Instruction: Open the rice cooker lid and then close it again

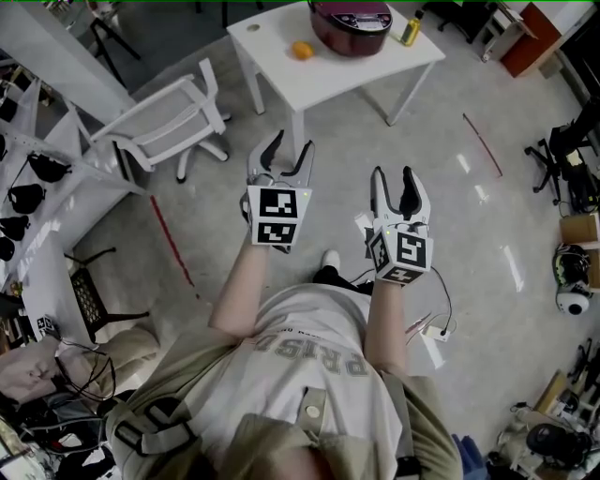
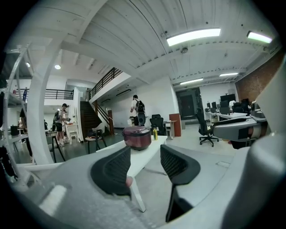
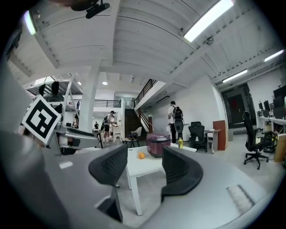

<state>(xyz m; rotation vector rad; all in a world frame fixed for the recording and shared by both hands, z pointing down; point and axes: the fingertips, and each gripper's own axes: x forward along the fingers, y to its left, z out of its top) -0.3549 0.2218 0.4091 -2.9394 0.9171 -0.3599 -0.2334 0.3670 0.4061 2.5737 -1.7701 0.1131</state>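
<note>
A dark red rice cooker [image 1: 351, 22] with its lid down stands on a white table [image 1: 347, 67] far ahead of me; it also shows as the rice cooker [image 2: 136, 136] in the left gripper view and the rice cooker [image 3: 158, 144] in the right gripper view. My left gripper [image 1: 290, 157] and right gripper [image 1: 395, 187] are held side by side in the air above the floor, well short of the table. Both stand open with nothing between the jaws. The left gripper [image 2: 145, 162] and the right gripper [image 3: 145, 164] both point toward the table.
An orange [image 1: 301, 50] and a small yellow bottle [image 1: 410, 29] share the table with the cooker. A white chair [image 1: 169, 122] stands left of the table, a black stool [image 1: 89, 300] further left. Cables and gear lie along the right side. People [image 2: 138, 108] stand in the background.
</note>
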